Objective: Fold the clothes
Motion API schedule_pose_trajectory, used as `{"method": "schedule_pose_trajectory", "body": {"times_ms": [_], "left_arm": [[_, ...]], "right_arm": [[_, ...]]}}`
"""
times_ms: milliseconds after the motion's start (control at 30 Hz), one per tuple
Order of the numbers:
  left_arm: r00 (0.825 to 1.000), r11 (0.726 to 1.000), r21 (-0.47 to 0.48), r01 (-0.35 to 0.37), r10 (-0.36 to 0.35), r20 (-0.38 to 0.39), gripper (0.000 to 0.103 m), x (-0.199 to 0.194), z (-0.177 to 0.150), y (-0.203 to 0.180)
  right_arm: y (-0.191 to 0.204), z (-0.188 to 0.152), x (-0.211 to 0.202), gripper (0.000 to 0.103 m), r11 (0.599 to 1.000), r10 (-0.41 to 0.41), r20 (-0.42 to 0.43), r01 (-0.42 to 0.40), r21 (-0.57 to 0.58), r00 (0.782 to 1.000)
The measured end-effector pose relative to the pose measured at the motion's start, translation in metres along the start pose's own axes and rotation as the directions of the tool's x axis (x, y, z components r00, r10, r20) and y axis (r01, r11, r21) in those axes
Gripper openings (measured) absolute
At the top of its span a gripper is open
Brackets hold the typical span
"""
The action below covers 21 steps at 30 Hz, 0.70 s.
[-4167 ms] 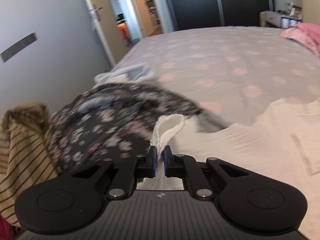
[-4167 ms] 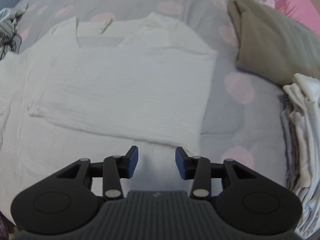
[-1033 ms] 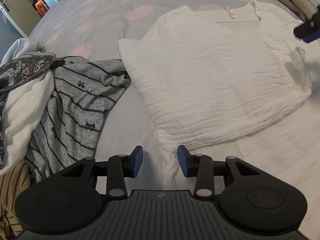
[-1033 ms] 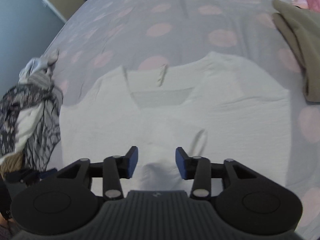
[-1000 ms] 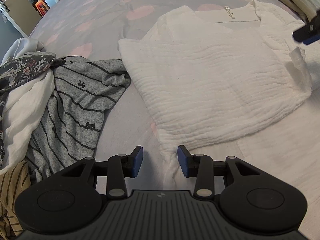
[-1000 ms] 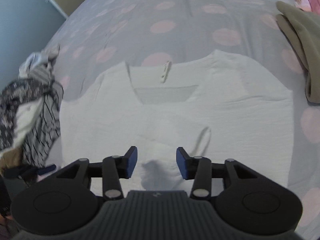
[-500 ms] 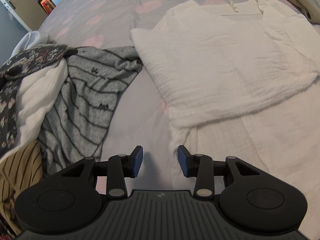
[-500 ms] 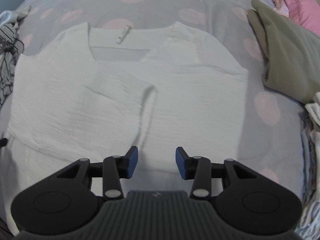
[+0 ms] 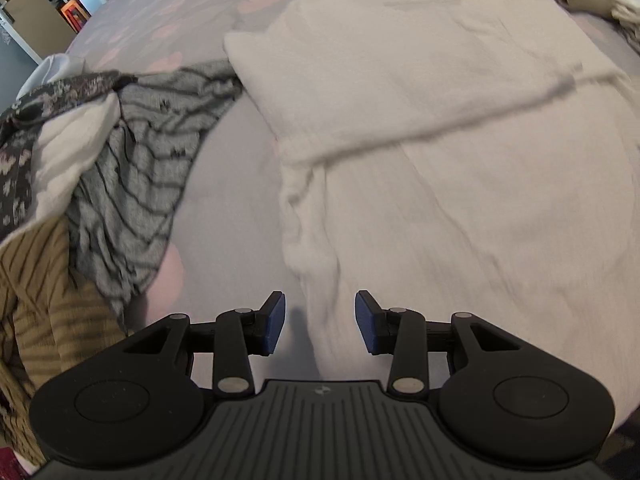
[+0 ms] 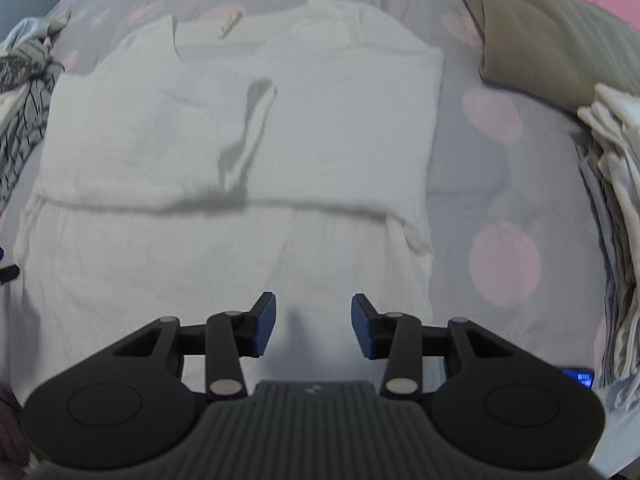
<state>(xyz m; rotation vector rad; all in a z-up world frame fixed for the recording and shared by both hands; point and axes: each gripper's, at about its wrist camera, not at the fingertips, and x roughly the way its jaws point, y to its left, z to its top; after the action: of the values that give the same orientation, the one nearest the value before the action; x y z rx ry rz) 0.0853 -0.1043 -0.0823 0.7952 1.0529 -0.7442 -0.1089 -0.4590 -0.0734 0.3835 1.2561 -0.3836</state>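
The white top (image 10: 248, 152) lay flat on the bed (image 10: 480, 184), neckline at the far end, both sleeves folded in over the chest so their cuffs met near the middle, where a short upturned flap (image 10: 256, 120) threw a shadow you could not see under. Its lower hem ran beneath your tools and was cut off in both views, and the left wrist view was smeared with motion blur, so the weave and the left side seam (image 9: 304, 208) read only as a soft rumpled ridge. Your left gripper (image 9: 320, 322) hovered over that left edge with its fingers spread and nothing between them; whether they touched the cloth could not be told. Your right gripper (image 10: 313, 324) hung over the lower middle of the top, fingers likewise spread and empty. To the left sat a heap of unfolded clothes: a grey striped garment (image 9: 136, 184) touching the top's shoulder, a dark floral piece (image 9: 24, 120) and a tan striped one (image 9: 48, 304), each partly buried. To the right, an olive folded item (image 10: 552, 40) and a white stack (image 10: 616, 216) ran out of frame.
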Motion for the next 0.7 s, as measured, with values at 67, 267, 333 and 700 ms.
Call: {"method": "schedule_pose_trajectory", "body": {"times_ms": [67,267,333,700], "left_arm": [[1.0,1.0,-0.004,0.0,-0.001,-0.025,0.037,0.001,-0.009,-0.001],[0.997,0.998,-0.052,0.019,-0.023,-0.069,0.038,0.005,-0.035,-0.003],[0.997,0.997,-0.074,0.033,-0.038,-0.067,0.038,0.005,-0.041,-0.004],[0.998,0.996,-0.091,0.023,-0.028,-0.055,0.017,0.002,-0.048,-0.021]], "right_arm": [[-0.007,-0.015,0.003,0.047,1.0,-0.014,-0.016,0.014,-0.009,1.0],[-0.04,-0.055,0.006,0.049,0.998,-0.059,-0.029,0.059,0.01,0.998],[-0.052,-0.065,0.007,0.049,0.997,-0.06,-0.039,0.061,0.036,0.997],[-0.053,-0.097,0.006,0.01,1.0,0.009,-0.061,-0.009,0.008,0.998]]}}
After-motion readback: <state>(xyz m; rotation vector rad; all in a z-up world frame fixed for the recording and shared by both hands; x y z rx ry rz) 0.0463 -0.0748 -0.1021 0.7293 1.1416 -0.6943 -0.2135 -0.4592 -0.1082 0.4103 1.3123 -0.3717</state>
